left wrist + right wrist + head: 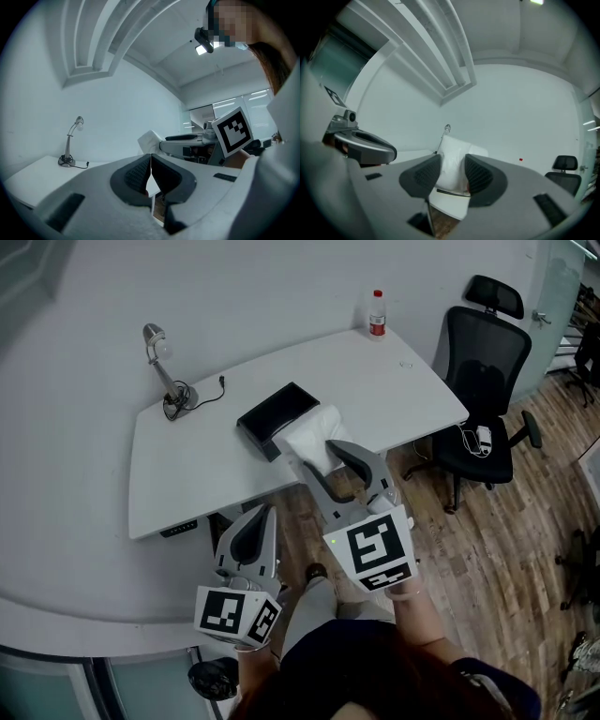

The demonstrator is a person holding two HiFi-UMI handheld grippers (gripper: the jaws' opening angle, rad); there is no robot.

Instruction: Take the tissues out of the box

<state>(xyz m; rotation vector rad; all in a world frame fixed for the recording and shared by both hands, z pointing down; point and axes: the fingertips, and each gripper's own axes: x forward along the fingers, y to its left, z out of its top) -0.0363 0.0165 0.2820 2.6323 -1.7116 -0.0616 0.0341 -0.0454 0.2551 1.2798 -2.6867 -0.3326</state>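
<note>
Two hand-held grippers work at the near edge of a white table (pixel 216 465), where a desk lamp (pixel 165 373) stands at far left. The left gripper (pixel 258 521) hangs short of the table over the floor, its jaws pressed together with nothing between them, well apart from the black box (pixel 275 412) at mid-table. Just right of the box, touching its near end, a thick white wad of tissues (pixel 311 435) sits in the right gripper (pixel 319 463), whose jaws stand partly apart and are closed on the wad. A bottle (pixel 377 313) stands at the far edge, and an office chair (pixel 483 362) waits at right.

The likely trouble is that the soft wad may slip or fan apart, since it is pinched from two sides only. The box may also drag toward the table edge, because the left gripper is not steadying it. In the right gripper view, the tissues (pixel 452 161) fill the gap between the ribbed pads (pixel 423 177) and rise well beyond their tips.
</note>
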